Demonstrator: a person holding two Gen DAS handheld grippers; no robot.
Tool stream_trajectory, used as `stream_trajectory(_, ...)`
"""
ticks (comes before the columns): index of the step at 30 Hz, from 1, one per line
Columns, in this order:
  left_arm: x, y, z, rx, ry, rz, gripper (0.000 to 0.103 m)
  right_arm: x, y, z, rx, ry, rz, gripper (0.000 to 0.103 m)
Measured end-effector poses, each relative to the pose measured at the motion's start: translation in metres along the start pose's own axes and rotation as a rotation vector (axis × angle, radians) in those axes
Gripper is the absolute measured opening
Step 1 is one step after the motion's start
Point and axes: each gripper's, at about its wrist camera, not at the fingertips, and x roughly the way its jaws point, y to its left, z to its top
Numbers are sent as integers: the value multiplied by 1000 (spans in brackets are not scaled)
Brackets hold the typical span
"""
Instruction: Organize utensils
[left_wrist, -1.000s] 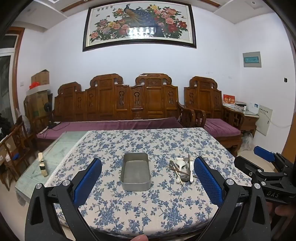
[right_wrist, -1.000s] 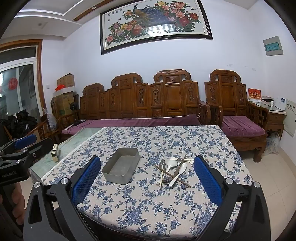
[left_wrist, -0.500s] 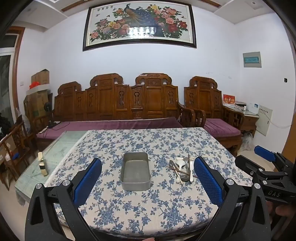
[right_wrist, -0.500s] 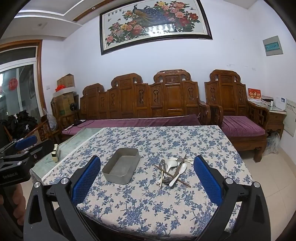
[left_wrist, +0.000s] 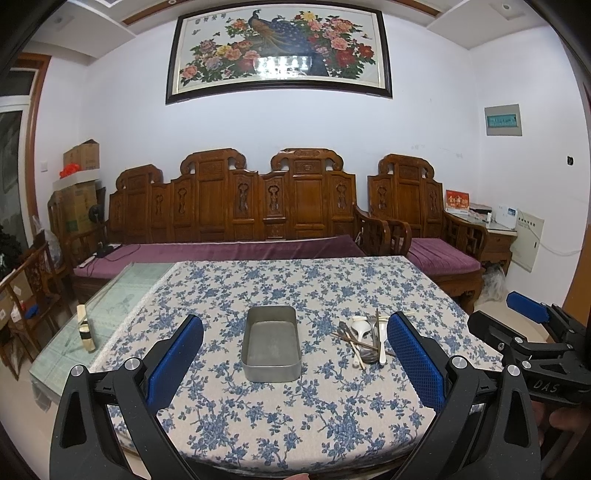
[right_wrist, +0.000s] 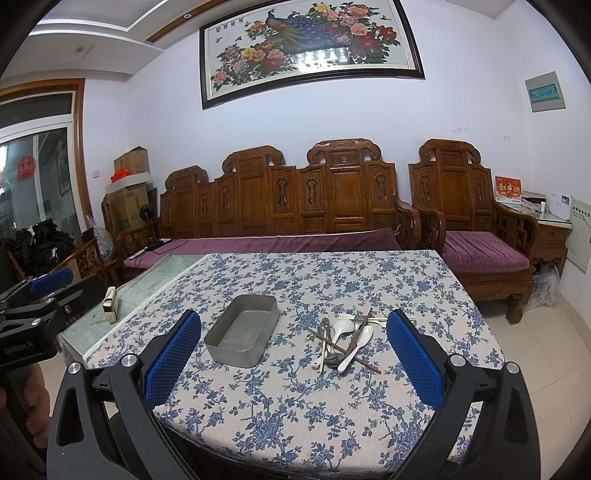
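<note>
- Your left gripper (left_wrist: 295, 365) is spread wide with nothing between its blue pads (left_wrist: 175, 356); it hangs over the near edge of the worktop (left_wrist: 258, 417), clear of the cloth.
- Your right gripper (right_wrist: 293, 363) is released just as wide and grasps nothing; it too sits above the near edge, touching nothing.
- In the right view your left gripper shows at the far left, apart from the worktop, with part of your hand (right_wrist: 26, 402) on its grip.
- In the left view your right gripper shows at the far right edge, off the side of the worktop.
- The tin (left_wrist: 271, 343) lies straight ahead of your left gripper, flat on the floral cloth, open side up and empty.
- The utensils (right_wrist: 345, 341) lie in a loose crossed heap just right of the tin, not touching it: two white spoons (right_wrist: 341, 328), a metal spoon (right_wrist: 332, 358), chopsticks (right_wrist: 364, 362) and a few pale sticks.
- From the left view the heap sits just inside your right-hand pad; from the right view it lies between the pads, right of centre.
- None of the utensils is in the tin.
- At the worktop's left the cloth ends and bare glass (left_wrist: 110, 306) shows, with a small pale block (left_wrist: 85, 328) standing on it.
- Beyond the worktop stand a carved bench (left_wrist: 236, 225) with a purple cushion and a matching chair (left_wrist: 424, 221).
- A framed peacock painting (left_wrist: 279, 48) hangs on the wall above them.
</note>
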Motion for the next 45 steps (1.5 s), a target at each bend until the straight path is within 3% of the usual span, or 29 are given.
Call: stream_trajectory(45,-5,-1,6,7,-9,-1,97,-2,2,2,2,-3,-1,101)
